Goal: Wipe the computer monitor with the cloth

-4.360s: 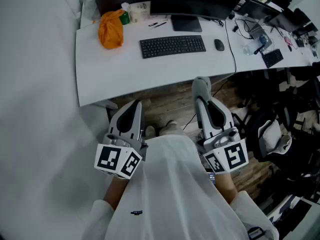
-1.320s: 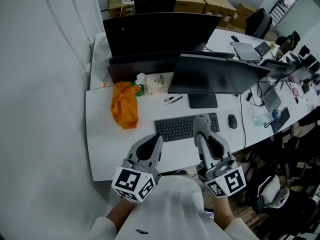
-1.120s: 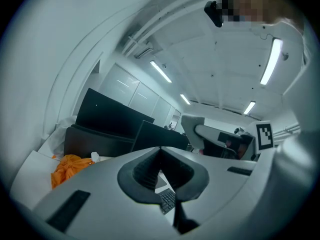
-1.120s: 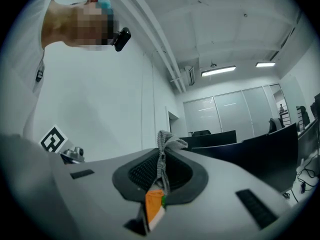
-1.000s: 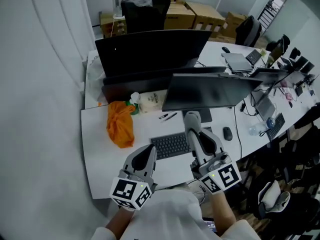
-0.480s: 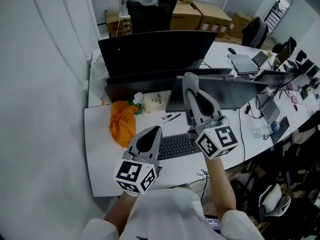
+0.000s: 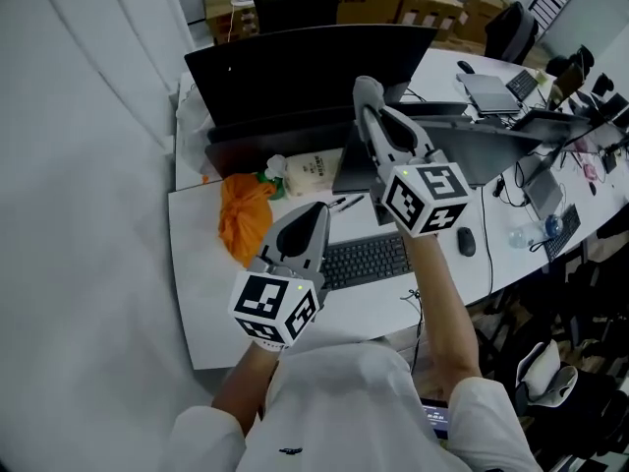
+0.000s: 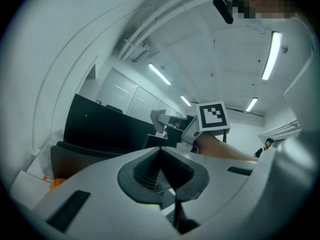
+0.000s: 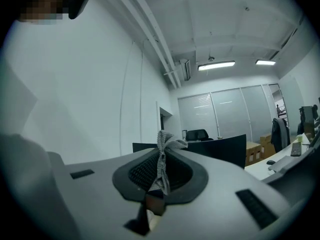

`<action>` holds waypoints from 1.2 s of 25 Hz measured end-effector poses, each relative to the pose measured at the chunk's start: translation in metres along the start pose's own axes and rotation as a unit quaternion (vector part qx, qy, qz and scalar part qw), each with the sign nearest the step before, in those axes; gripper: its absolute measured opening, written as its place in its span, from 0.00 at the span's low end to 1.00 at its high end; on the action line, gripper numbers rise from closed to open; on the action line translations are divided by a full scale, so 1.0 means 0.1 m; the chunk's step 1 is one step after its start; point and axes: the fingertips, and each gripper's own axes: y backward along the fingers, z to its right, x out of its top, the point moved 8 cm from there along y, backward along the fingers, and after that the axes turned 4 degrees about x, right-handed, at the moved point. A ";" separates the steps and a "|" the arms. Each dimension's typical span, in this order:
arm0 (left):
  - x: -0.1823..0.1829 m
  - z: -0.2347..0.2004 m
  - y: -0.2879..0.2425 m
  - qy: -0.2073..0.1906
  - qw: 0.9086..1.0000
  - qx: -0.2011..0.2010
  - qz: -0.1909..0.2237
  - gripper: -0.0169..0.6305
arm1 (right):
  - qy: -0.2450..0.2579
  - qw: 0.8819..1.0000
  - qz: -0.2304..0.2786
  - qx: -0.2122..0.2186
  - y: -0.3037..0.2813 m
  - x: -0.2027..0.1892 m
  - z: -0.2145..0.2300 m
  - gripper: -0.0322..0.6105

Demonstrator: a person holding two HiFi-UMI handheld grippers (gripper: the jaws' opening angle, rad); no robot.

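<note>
- A small grey woven cloth [image 9: 161, 174] is gripped between the clenched jaws of the right gripper [image 7: 366, 94]. A crumpled tuft of it is seen above the jaw tips in the right gripper view.
- The right gripper is held high above the white desktop [image 7: 201, 293], in front of the thin dark flat computer monitor [image 7: 491, 153]. This monitor is set towards the far right part of the desktop. Whether cloth and screen touch cannot be told.
- A larger black monitor [image 7: 295, 67] is seen behind it, along the far edge.
- The left gripper [image 7: 313, 214] is held lower, over the middle of the desktop. Its jaws are pressed together with nothing between them.
- A black keyboard [image 7: 366, 261] is laid towards the near edge, and a dark mouse [image 7: 466, 241] lies to its right.
- A crumpled orange bundle [image 7: 236, 226] is found by the left edge.
</note>
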 end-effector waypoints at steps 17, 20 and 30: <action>-0.19 0.02 -0.21 0.011 1.000 0.006 -0.026 0.05 | 0.042 0.991 -0.127 -0.028 -0.23 -0.22 0.32 0.10; -0.20 0.07 -0.25 0.011 1.000 0.003 -0.027 0.05 | 0.045 0.990 -0.132 -0.033 -0.16 -0.23 0.39 0.10; -0.20 0.30 -0.40 -0.004 1.000 -0.005 -0.025 0.05 | 0.048 0.987 -0.144 -0.046 0.07 -0.22 0.68 0.10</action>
